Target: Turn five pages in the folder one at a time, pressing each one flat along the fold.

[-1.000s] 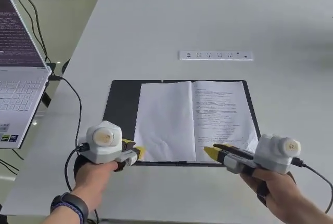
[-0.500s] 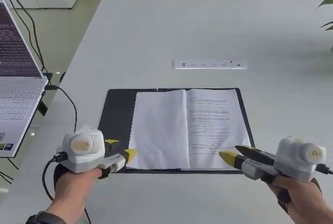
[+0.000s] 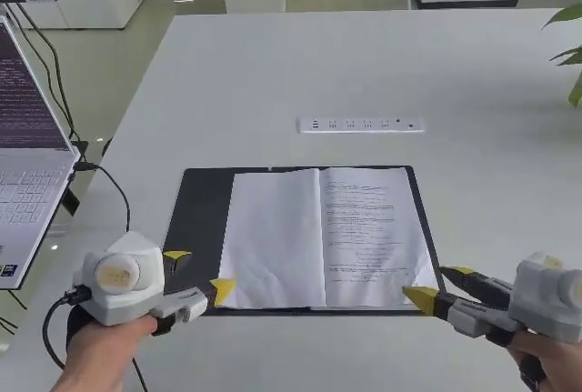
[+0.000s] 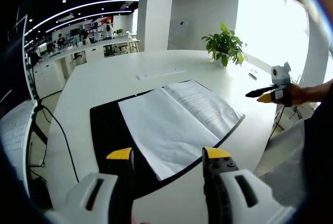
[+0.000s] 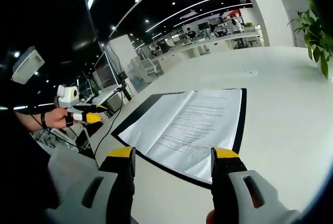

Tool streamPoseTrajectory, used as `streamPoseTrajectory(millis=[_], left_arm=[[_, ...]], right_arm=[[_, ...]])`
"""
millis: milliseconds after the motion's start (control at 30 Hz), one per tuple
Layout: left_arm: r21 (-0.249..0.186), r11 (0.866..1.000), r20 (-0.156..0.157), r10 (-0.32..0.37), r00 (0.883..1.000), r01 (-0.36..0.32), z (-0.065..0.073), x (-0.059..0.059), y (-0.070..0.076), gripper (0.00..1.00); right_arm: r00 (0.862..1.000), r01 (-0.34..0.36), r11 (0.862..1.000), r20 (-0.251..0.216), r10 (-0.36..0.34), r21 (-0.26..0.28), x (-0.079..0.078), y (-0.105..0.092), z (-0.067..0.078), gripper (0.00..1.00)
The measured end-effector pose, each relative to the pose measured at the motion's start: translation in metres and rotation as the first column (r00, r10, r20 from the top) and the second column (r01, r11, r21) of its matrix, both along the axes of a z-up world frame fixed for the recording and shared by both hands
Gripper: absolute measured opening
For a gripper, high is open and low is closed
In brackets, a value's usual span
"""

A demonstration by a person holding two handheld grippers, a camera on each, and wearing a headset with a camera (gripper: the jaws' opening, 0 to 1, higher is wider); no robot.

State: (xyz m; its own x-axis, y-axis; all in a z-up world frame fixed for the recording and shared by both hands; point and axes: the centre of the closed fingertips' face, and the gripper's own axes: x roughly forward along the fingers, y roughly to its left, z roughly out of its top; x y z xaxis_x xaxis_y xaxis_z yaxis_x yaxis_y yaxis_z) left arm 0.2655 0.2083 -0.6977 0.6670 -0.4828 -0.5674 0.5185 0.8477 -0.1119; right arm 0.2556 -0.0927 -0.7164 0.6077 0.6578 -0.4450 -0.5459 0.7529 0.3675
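The black folder point(image 3: 202, 219) lies open on the white table, with a blank page point(image 3: 273, 237) on the left and a printed page point(image 3: 373, 228) on the right, both lying flat. My left gripper point(image 3: 198, 272) is open just off the folder's near left corner, holding nothing. My right gripper point(image 3: 438, 285) is open at the near right corner, its fingertips beside the page edge. In the left gripper view the jaws point(image 4: 168, 154) frame the folder point(image 4: 104, 125) from its near left. In the right gripper view the open gripper point(image 5: 174, 153) faces the printed page point(image 5: 203, 120).
A white power strip point(image 3: 360, 125) lies beyond the folder. An open laptop point(image 3: 23, 165) stands at the left table edge, and a black cable point(image 3: 118, 196) runs from it toward my left hand. A potted plant point(image 3: 573, 55) is at the far right.
Both grippers have drawn back from the folder's near edge, the left one leftward and the right one rightward, and their jaws have spread. The pages have not moved.
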Motion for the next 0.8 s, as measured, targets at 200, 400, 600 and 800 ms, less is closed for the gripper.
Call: streamPoseTrajectory(millis=[200,400,600,800], left_arm=[[0.017,1.0,0.032,0.004,0.999,-0.005,0.011,-0.01,0.006,0.61],[0.01,1.0,0.047,0.002,0.999,-0.003,0.016,-0.025,0.011,0.7],[-0.001,1.0,0.036,0.024,0.999,-0.024,0.017,-0.031,0.019,0.74],[-0.009,0.999,0.045,0.031,0.998,-0.031,0.023,-0.029,0.019,0.75]], right_arm=[[1.0,-0.005,1.0,0.025,0.005,-0.016,-0.009,-0.001,0.011,0.65],[0.999,0.005,0.999,0.051,-0.003,-0.034,-0.018,-0.001,0.022,0.72],[0.998,0.029,0.999,0.05,-0.027,-0.027,-0.024,0.0,0.023,0.75],[0.998,0.037,0.999,0.045,-0.036,-0.024,-0.027,0.001,0.024,0.76]])
